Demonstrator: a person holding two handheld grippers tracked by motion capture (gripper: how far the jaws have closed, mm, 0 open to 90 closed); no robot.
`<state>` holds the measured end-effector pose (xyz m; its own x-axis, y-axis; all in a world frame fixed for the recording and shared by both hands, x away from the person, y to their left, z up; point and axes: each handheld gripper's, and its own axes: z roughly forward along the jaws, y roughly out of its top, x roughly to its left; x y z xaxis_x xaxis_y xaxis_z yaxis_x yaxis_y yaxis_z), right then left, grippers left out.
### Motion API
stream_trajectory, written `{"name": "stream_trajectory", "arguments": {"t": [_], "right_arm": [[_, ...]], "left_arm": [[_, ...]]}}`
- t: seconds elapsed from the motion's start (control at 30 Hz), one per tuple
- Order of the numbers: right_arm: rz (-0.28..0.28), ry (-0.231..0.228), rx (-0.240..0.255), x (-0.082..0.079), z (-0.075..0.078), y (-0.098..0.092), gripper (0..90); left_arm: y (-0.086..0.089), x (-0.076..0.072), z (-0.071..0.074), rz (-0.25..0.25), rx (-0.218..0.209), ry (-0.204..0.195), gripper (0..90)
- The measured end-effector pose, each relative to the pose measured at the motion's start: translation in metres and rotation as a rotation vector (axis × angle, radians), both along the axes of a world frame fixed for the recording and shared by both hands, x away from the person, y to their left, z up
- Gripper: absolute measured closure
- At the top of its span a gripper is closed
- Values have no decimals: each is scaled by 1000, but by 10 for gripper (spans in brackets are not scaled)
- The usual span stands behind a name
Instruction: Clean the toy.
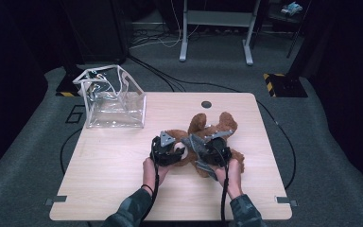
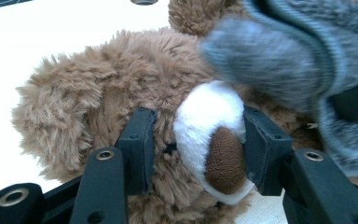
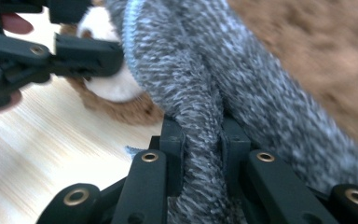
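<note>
My left gripper clamps the teddy bear's soft snout mid-table; my right gripper pinches its grey scarf (limp, stretchy), best held near the neck.

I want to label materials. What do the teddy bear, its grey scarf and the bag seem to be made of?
Teddy bear: long brown plush, with shorter white pile on the muzzle. Grey scarf: soft knit or fleece, fuzzy and ribbed. Bag: clear, glossy plastic, probably vinyl, with pale edging.
</note>
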<state>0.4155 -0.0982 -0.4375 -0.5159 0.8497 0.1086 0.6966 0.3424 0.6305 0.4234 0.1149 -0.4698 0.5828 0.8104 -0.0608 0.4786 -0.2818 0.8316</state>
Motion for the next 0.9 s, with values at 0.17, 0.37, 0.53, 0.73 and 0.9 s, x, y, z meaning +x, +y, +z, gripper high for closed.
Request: {"name": "stream_trajectory", "arguments": {"t": [0.17, 0.37, 0.53, 0.73, 0.9], "right_arm": [[-44, 8, -4, -6, -4, -23, 755], [-76, -48, 36, -12, 12, -44, 751], [-134, -119, 52, -2, 39, -58, 748], [-168, -63, 37, 25, 29, -58, 745], [-200, -12, 44, 38, 16, -62, 751]], "left_arm": [[0, 0, 1, -2, 4, 0, 496], [0, 0, 1, -1, 5, -2, 494], [-1, 0, 0, 1, 3, -3, 494], [0, 0, 0, -1, 3, 0, 495], [-1, 1, 0, -1, -2, -5, 495]]}}
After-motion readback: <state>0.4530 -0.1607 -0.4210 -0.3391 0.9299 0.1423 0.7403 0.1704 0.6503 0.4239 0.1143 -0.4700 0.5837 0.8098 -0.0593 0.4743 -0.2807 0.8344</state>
